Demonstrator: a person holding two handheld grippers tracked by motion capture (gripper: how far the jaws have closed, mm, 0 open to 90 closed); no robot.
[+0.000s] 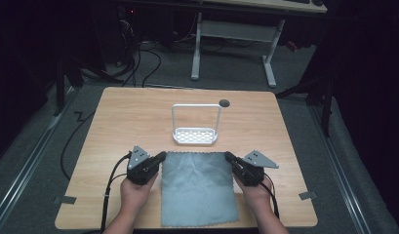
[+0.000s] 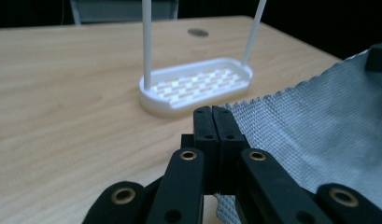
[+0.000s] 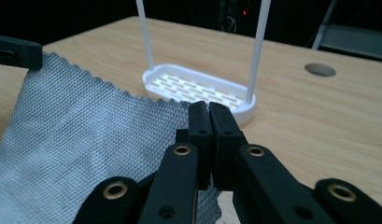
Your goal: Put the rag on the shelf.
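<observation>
the left gripper [image 1: 160,157] and the right gripper [image 1: 229,157] are each pinching a far corner of the grey cloth [image 1: 197,187], jaws closed tight on the fabric. the cloth is lying on the table [image 1: 114,126] just in front of the white rack [image 1: 195,135], its far edge lifting a little. the risk i am judging here: each grip is catching only a thin bit of corner, so a corner may be slipping out under uneven pulling, or the hanging cloth may be snagging the rack and tipping it.
</observation>
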